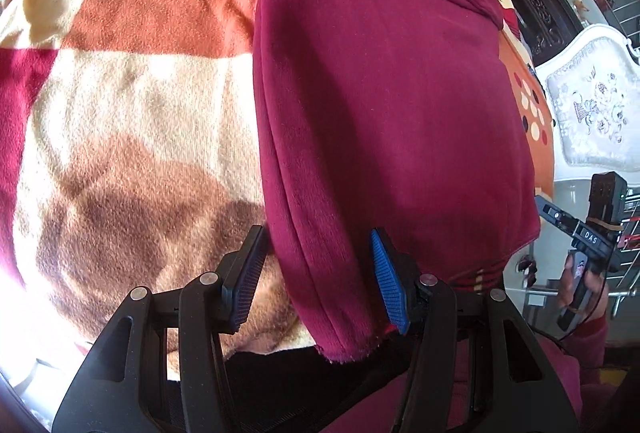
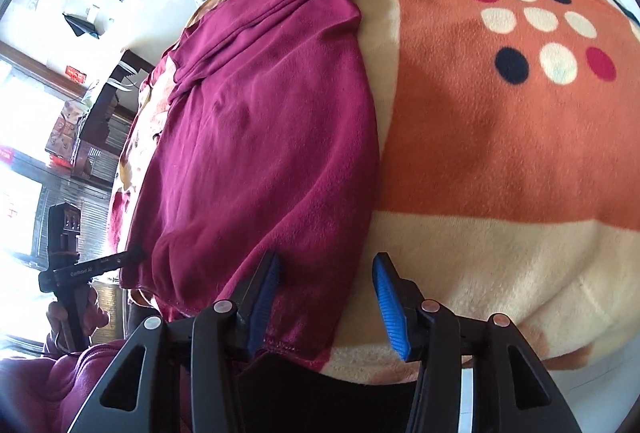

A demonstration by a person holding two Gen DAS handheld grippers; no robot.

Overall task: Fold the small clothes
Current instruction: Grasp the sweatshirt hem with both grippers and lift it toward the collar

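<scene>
The dark red fleece garment, soft and slightly fuzzy, lies folded in a long band on the plush blanket with orange, cream and brown patches. In the left wrist view it fills the middle and right of the frame, and its layered left edge runs down toward the bottom centre, where a thin frayed hem hangs over the blanket's edge. The left gripper is black with ribbed blue pads; its jaws stand apart, and the near corner of the garment lies between them with neither pad pressing on it. At the right edge of this view a hand holds the other tool.

In the right wrist view the garment lies in the centre left, with loose folds at its upper end. The right gripper also stands apart over the garment's lower right corner; its left pad lies against the cloth and the right pad is over bare cream blanket, near coloured round dots.
</scene>
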